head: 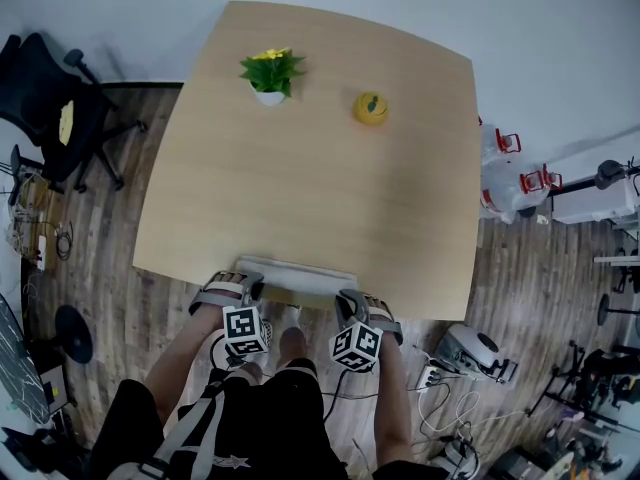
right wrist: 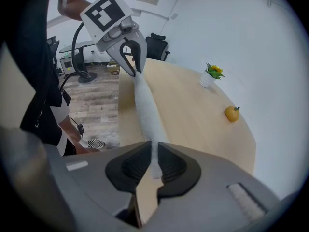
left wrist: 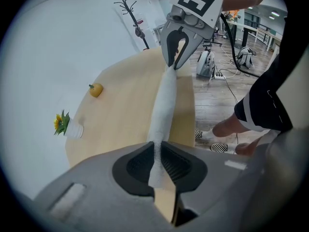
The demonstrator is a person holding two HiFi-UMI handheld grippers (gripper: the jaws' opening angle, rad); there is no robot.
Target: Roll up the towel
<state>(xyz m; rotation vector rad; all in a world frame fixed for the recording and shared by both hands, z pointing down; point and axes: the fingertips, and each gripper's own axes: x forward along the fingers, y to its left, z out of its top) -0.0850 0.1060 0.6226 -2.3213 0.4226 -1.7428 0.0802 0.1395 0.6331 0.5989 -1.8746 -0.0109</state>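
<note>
A white towel (head: 296, 271) lies as a narrow band along the near edge of the wooden table (head: 300, 158). My left gripper (head: 240, 286) is shut on its left end and my right gripper (head: 352, 302) is shut on its right end. In the left gripper view the towel (left wrist: 163, 111) stretches from my left gripper (left wrist: 155, 159) to the right gripper (left wrist: 175, 58) at the far end. In the right gripper view the towel (right wrist: 147, 115) runs from my right gripper (right wrist: 154, 161) up to the left gripper (right wrist: 133, 64). The band hangs taut, a little above the tabletop.
A small potted plant with yellow flowers (head: 272, 73) and a yellow fruit-shaped object (head: 371, 107) stand at the far side of the table. A black office chair (head: 55, 108) is on the left. Cables and equipment (head: 470, 353) lie on the floor to the right.
</note>
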